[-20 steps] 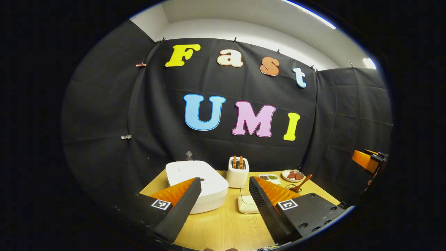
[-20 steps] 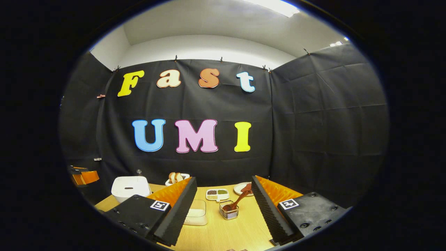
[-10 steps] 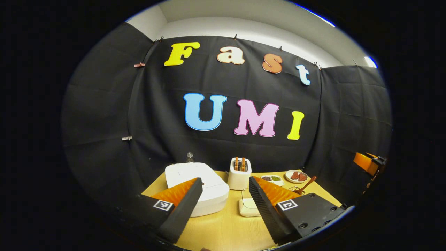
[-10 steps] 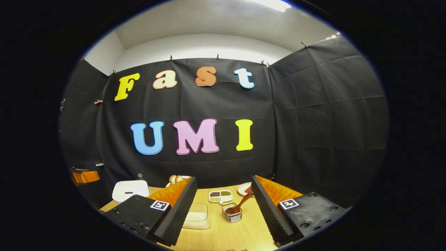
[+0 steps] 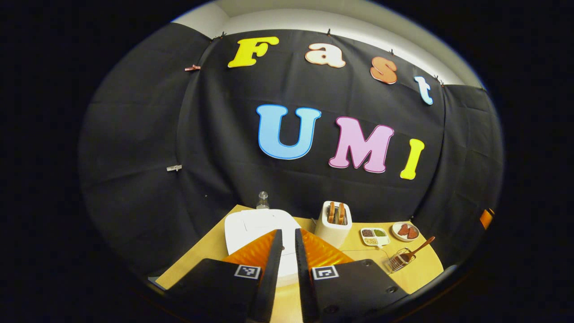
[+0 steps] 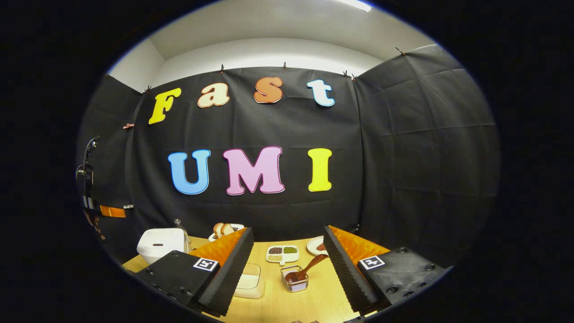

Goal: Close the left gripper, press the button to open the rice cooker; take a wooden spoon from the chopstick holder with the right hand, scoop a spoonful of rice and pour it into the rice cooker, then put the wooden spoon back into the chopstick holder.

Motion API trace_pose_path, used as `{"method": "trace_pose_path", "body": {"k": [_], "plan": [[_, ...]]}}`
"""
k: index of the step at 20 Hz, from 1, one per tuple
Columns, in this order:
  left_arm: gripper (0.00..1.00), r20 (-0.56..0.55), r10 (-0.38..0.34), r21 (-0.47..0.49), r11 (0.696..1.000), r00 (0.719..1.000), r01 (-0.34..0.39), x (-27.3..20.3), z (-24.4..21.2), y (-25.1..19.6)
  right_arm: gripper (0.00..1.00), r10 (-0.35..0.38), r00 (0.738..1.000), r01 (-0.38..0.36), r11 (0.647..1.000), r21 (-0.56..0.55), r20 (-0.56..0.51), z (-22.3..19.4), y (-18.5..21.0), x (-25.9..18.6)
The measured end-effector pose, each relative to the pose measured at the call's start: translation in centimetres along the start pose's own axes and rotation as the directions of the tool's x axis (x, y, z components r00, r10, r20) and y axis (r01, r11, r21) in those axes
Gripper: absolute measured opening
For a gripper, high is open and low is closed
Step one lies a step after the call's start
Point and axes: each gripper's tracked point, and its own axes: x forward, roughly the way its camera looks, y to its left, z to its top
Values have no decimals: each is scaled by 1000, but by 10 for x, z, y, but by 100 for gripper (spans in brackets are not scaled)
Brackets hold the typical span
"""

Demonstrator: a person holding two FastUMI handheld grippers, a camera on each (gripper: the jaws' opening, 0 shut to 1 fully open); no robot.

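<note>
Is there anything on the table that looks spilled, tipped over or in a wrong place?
Nothing stands out. The rice cooker sits flat with its lid down, the wooden spoon leans in the chopstick holder, and the toaster stands upright. No spill shows on the table.

The white cooker (image 5: 251, 224) sits lid-closed at the table's left. The wooden spoon (image 6: 307, 270) leans tilted in the wire holder (image 6: 294, 281), handle up-right.

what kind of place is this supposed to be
Most likely a staged kitchen set in a recording booth, not a real kitchen: a wooden table against black cloth walls, carrying a rice cooker, a toaster holding bread, and a wooden spoon in a wire chopstick holder.
</note>
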Motion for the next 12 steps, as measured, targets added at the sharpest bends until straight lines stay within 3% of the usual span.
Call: {"method": "trace_pose_path", "body": {"k": [3, 12], "plan": [[9, -59, 12, -18, 1000, 998, -13, 37, -14, 4, 98, -4, 1000, 4, 1000, 4, -20, -7, -14, 14], [4, -230, 33, -130, 989, 973, -65, 124, -89, 16, 98, -23, 996, 24, 1000, 9, -83, -32, -55, 45]]}}
